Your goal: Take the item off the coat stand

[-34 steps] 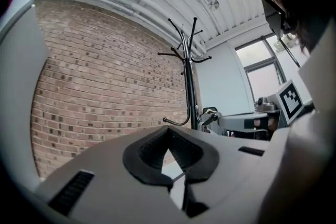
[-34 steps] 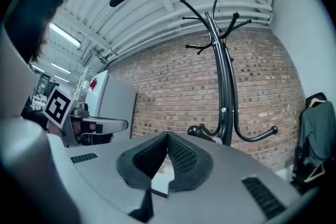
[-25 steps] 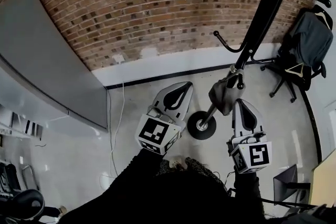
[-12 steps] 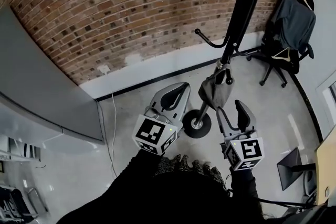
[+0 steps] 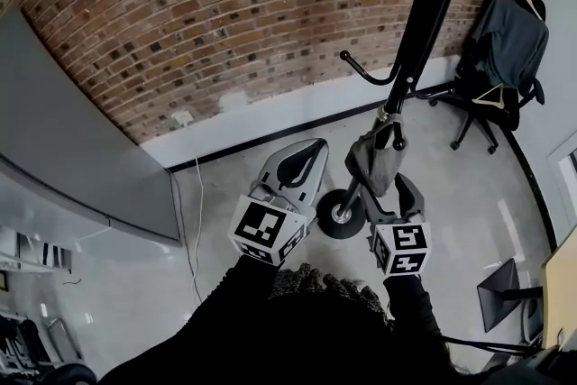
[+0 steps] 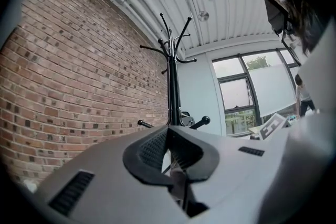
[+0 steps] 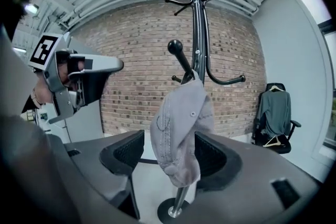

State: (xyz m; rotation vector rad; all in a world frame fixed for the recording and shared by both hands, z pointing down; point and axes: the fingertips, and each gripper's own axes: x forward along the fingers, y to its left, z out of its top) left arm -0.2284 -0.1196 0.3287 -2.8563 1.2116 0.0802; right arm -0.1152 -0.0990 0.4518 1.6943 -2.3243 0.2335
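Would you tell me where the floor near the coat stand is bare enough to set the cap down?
Bare floor lies between the stand's round base and the skirting, and between that base and the office chair. It is crowded around the cap, where the open right tool flanks it beside the pole.

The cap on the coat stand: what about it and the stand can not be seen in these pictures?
- Head view: the upper edge cuts off the top of the coat stand.
- Right gripper view: the cap hides its own far side and where it catches the hook.
- Right gripper view: the cap covers part of the base.
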